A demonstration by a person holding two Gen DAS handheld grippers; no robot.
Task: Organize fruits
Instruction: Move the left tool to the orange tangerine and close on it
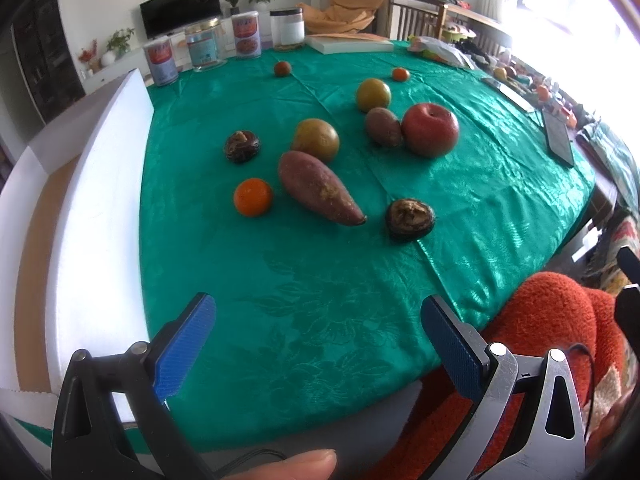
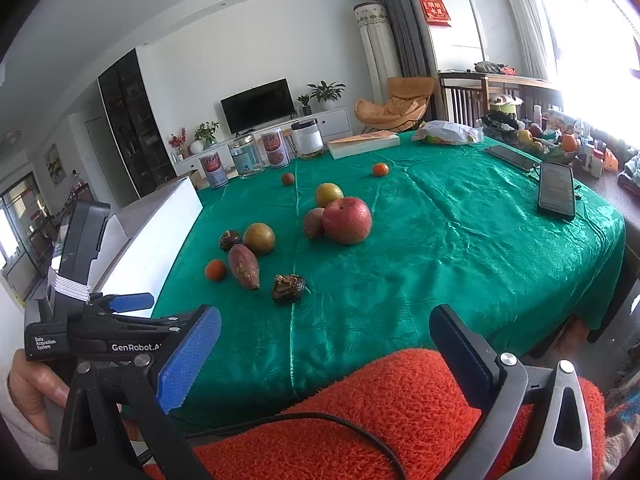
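Both grippers hang with fingers spread wide, empty: the left gripper (image 1: 318, 340) and right gripper (image 2: 326, 354), above the near edge of the green tablecloth (image 1: 480, 208). Ahead of the left fingertips lie a mushroom (image 1: 410, 217), sweet potato (image 1: 318, 188) and small orange (image 1: 253, 197); farther on, slightly right, sits the red apple (image 1: 430, 129).

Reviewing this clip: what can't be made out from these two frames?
- White box, both wrist views: its inside is hidden by its near wall, so any contents are unknown.
- Tin labels, both views: text too small to read.
- Window-side clutter, both views: washed out by glare.
- Small brownish fruit, right wrist view: partly hidden behind the apple.
- Phone screen: unreadable.
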